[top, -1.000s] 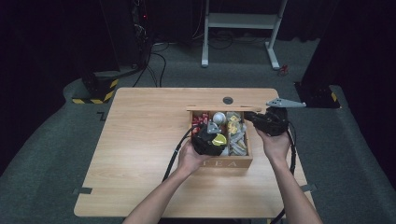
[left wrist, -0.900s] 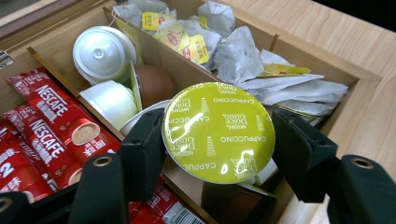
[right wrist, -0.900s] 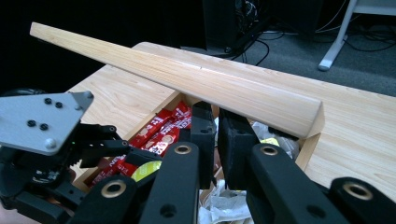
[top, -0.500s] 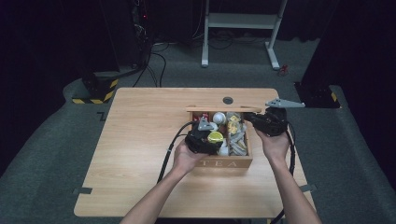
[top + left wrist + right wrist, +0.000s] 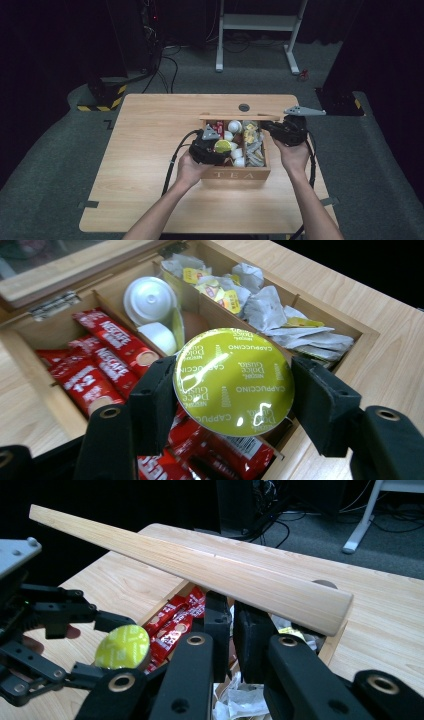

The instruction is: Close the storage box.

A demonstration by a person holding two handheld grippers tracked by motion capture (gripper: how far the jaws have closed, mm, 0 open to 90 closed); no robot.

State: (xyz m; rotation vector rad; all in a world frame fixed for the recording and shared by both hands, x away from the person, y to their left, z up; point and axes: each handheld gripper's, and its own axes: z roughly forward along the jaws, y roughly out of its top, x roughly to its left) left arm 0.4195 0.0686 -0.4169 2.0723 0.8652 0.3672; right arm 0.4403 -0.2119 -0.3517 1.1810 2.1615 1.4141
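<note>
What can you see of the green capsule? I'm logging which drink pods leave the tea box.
The green capsule is a round pod with a glossy yellow-green foil lid printed "Nescafe Dolce Gusto Cappuccino" in white. The left gripper is shut on it, a black finger pressing each side of its rim. It hangs lid toward the camera, tilted, above the wooden tea box, over the red Nescafe sachets. Its body under the lid is hidden.

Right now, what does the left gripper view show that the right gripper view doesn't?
Left gripper view: the CAPPUCCINO print on the green capsule, white capsules, and tea bags in the end compartment. Right gripper view: the raised wooden lid, with the right gripper reaching its lower edge, jaws shut. Both: the left gripper shut on the green capsule, over red sachets.
</note>
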